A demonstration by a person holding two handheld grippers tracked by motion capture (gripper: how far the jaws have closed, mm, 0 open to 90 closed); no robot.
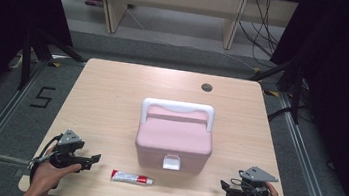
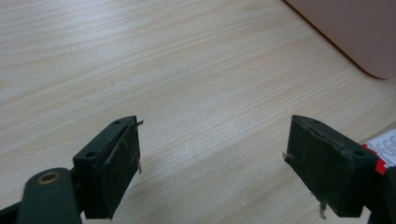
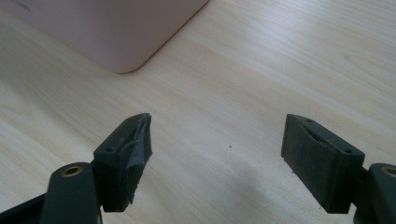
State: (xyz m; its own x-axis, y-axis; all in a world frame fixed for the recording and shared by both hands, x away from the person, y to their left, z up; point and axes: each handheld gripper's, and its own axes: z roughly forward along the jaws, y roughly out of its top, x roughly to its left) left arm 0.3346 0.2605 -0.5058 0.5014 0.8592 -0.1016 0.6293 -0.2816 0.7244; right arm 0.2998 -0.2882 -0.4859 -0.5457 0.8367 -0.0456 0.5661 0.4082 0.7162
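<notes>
table (image 1: 111,100): light wood, one round cable hole at the far right.

box (image 1: 174,139): pink, with a white handle folded flat on the lid and a white latch on the near face; stands mid-table, lid down, latch seemingly fastened.

tube (image 1: 132,177): small, red and white, lies flat near the table's near edge, just left of the box's near face, apart from it.

left tool (image 1: 93,159): at the near left corner, jaws spread, nothing between them; points right toward the tube, close to its left end but not touching.

right tool (image 1: 225,186): at the near right corner, jaws spread, nothing held; points left toward the box, apart from it.

progress, as judged: work not yet begun. box unopened, tube ungrasped. likely left: pick up the tube, undo the latch, lift the lid.
</notes>
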